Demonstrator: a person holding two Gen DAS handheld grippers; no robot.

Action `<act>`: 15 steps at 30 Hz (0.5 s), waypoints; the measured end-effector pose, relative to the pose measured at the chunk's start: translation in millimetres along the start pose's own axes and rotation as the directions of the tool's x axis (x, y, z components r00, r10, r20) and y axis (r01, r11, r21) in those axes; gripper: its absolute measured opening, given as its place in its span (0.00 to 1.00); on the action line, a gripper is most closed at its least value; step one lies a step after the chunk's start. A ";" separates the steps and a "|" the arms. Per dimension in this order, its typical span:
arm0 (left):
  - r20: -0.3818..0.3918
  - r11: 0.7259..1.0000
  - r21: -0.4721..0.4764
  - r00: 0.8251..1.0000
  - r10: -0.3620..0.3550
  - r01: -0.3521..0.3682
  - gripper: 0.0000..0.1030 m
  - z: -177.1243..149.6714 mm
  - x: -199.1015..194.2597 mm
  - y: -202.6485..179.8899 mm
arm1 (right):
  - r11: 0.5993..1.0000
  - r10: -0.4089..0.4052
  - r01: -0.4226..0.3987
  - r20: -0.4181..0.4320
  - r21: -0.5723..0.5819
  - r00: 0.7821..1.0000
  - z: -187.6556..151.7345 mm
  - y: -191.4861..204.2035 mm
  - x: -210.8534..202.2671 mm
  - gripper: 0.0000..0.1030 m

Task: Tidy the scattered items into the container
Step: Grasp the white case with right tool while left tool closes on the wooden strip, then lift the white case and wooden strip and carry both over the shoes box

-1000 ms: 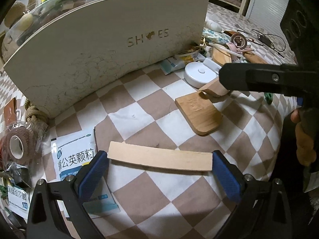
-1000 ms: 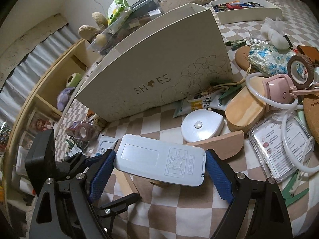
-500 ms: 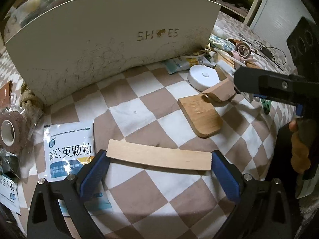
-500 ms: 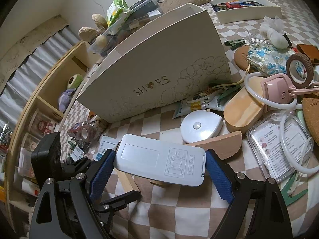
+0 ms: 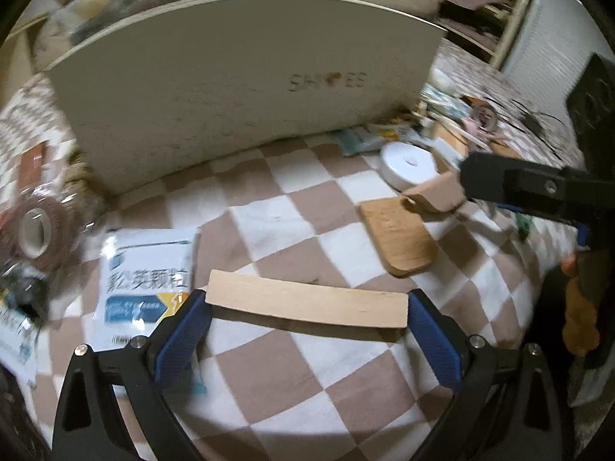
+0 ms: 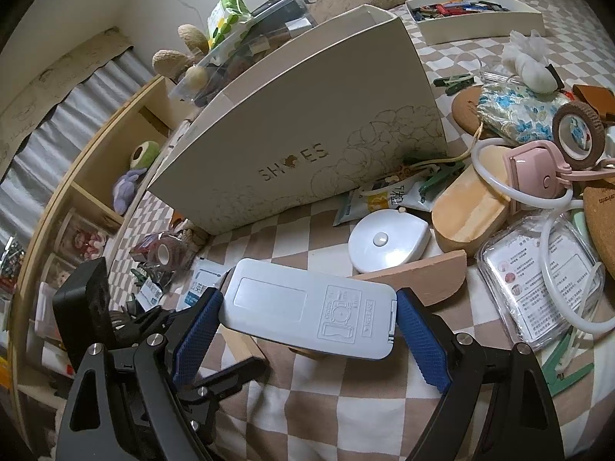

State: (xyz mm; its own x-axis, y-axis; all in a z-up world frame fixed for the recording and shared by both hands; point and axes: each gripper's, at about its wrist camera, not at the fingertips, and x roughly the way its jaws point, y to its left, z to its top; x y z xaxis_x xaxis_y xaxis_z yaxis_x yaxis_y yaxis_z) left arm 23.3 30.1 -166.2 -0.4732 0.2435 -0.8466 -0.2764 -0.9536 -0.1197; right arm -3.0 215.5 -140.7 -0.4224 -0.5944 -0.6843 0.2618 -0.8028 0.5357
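Observation:
My left gripper (image 5: 306, 324) is shut on a pale flat wooden strip (image 5: 306, 304), held lengthwise between the blue pads above the checked cloth. My right gripper (image 6: 307, 338) is shut on a white remote-like plastic case (image 6: 309, 319), back side up, held above the cloth. The container, a cream shoe box (image 5: 238, 88) marked SHOES, stands ahead of both grippers; it also shows in the right wrist view (image 6: 307, 142). The right gripper's arm (image 5: 530, 192) crosses the left wrist view at the right. The left gripper body (image 6: 115, 330) shows low left in the right wrist view.
On the checked cloth (image 5: 292, 223) lie a white round device (image 6: 388, 246), wooden boards (image 5: 399, 238), a medicine sachet (image 5: 148, 280), a brown tape roll (image 5: 36, 230), a clear plastic case (image 6: 538, 280), a pink fan (image 6: 534, 169) and a patterned pouch (image 6: 515, 111). A white tray (image 6: 480, 19) sits far back.
The left gripper has moved with the wooden strip, turning so the shoe box looms larger; the view is motion-blurred. The right gripper with the white case has barely shifted.

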 end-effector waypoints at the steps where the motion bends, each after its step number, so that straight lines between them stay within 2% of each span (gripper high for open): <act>1: 0.011 1.000 -0.015 1.000 0.010 -0.010 0.98 -0.8 -2.0 0.0 | 1.000 -0.002 0.002 0.002 -0.003 1.000 -0.1 0.4 -0.6 0.87; 10: 0.130 0.997 -0.077 0.991 0.035 -0.025 0.98 -2.6 -26.3 -3.2 | 0.997 -0.033 0.035 0.029 -0.068 0.999 -0.9 10.3 -7.5 0.87; 13: 0.149 0.995 -0.100 0.988 0.037 -0.022 0.98 -3.6 -31.0 -1.5 | 0.998 0.001 0.001 0.023 -0.064 1.000 -0.6 11.7 -10.0 0.87; 15: 0.160 0.992 -0.122 0.987 0.033 -0.013 0.98 -4.1 -35.0 0.0 | 0.997 -0.005 0.007 0.028 -0.075 1.000 -0.5 13.2 -12.0 0.87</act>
State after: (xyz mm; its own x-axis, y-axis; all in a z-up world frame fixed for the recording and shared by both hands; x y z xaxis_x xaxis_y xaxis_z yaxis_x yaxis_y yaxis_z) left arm 43.3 20.9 -138.7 -0.6097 0.2374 -0.7562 -0.1660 -0.9712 -0.1710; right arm 5.9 212.0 -125.7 -0.4482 -0.5888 -0.6726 0.3231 -0.8082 0.4923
